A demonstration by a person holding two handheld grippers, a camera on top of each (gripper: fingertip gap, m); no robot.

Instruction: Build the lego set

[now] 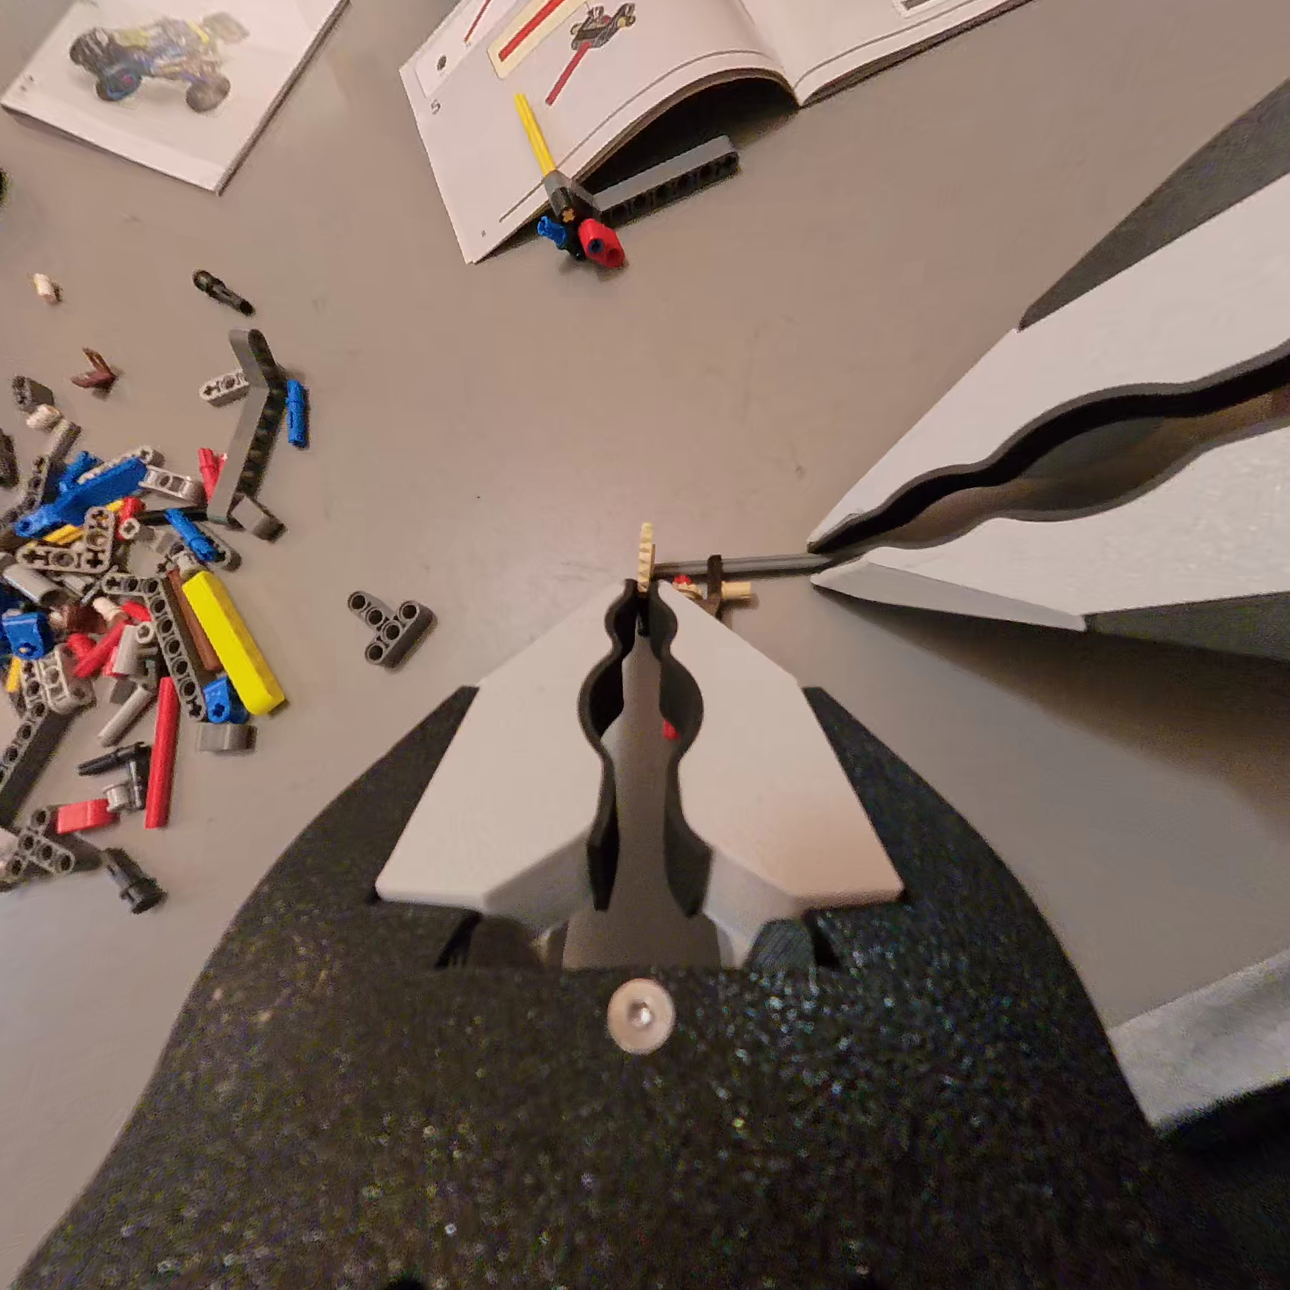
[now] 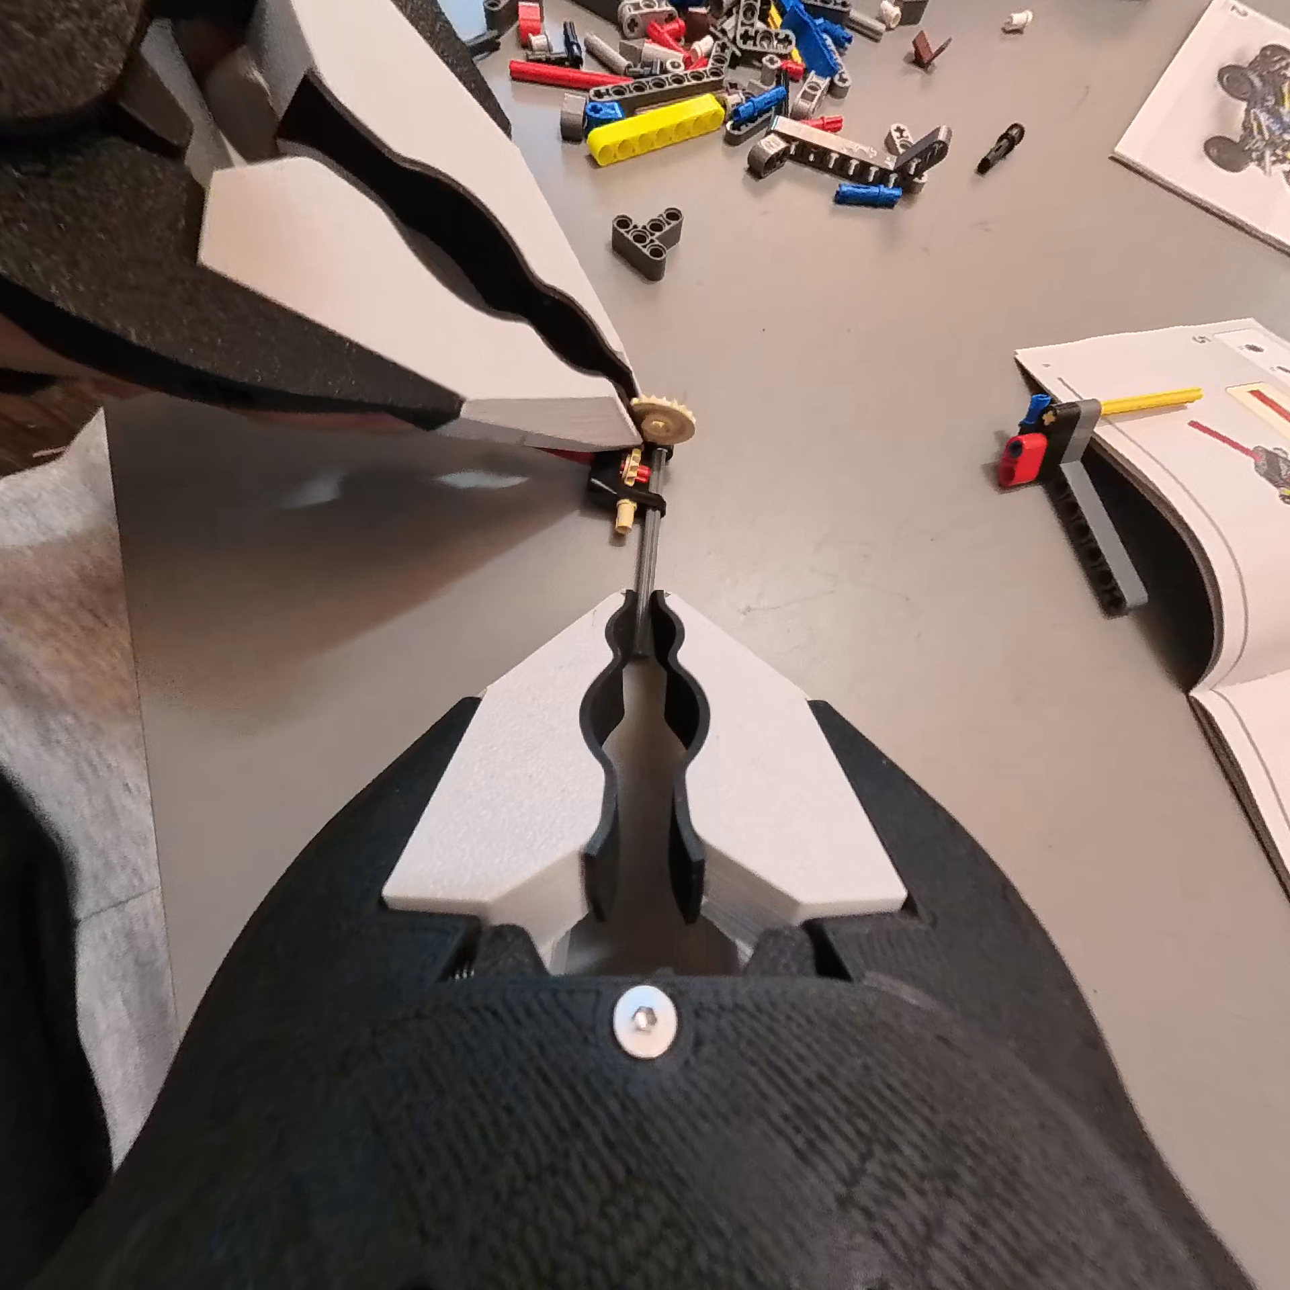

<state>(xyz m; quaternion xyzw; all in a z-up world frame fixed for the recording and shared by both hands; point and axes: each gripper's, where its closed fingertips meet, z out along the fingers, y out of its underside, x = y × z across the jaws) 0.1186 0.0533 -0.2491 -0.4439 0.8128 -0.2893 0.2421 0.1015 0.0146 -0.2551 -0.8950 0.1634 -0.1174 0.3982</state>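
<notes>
My left gripper [image 1: 648,593] is shut on a small black assembly [image 2: 628,488] with red and tan pins, held just above the grey table [image 1: 558,454]. A tan gear [image 1: 646,551] sits at its tips, on the end of a dark grey axle [image 1: 740,562]. My right gripper [image 2: 639,602] is shut on the other end of that axle [image 2: 646,551], which runs through the assembly. In the left wrist view the right gripper [image 1: 820,558] comes in from the right. In the right wrist view the left gripper [image 2: 632,412] comes in from the upper left, beside the gear [image 2: 663,420].
A pile of loose pieces [image 1: 105,593] [image 2: 733,70] lies to the left. A dark grey T-shaped piece [image 1: 391,628] lies apart. An open instruction booklet [image 1: 628,70] has a sub-assembly with a yellow axle [image 1: 579,209] at its edge. A second booklet [image 1: 174,84] lies far left.
</notes>
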